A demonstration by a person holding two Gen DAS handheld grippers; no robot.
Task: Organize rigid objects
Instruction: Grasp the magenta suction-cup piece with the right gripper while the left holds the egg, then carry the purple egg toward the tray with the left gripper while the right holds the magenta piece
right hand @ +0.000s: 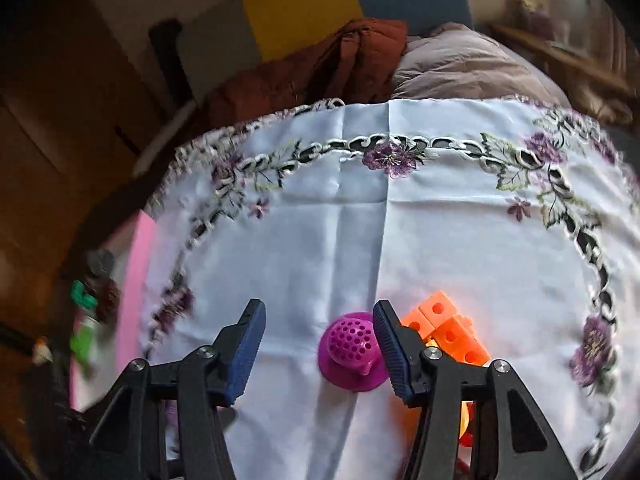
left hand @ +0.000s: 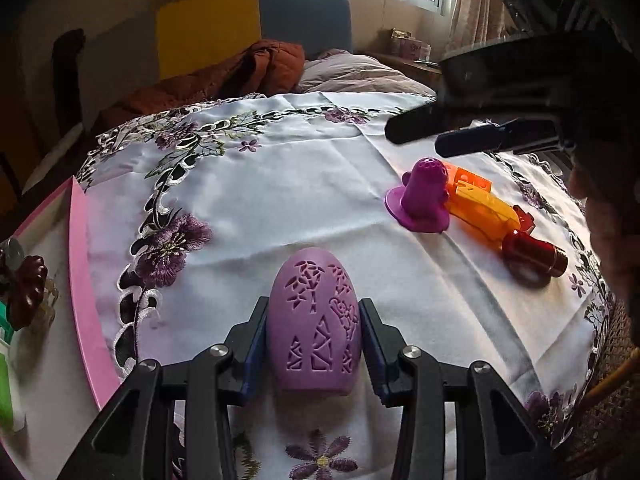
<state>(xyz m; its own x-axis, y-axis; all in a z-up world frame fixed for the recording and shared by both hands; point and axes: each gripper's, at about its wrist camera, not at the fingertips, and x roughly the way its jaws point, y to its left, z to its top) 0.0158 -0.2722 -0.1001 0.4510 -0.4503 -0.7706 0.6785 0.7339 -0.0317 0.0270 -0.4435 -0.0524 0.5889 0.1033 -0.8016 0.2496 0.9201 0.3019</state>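
Left claw point(left hand: 314, 344) grips a lilac egg-shaped shell; right claw point(right hand: 320, 344) hangs wide apart over the toys.

Ribbed blue pads point(left hand: 256, 344) press both sides of the matte egg point(left hand: 314, 320), whose shell is cut through with leaf and triangle openings; its base is hidden between the fingers. On the white embroidered cloth point(left hand: 300, 184) a magenta dome point(right hand: 352, 344) with a perforated top and flat flange stands upright, just beside orange blocks point(right hand: 452, 332) with round holes. 1 right finger covers part of the blocks. A glossy red cylinder point(left hand: 536, 256) lies past them. Dark items at the pink edge point(left hand: 80, 264) are hard to make out.
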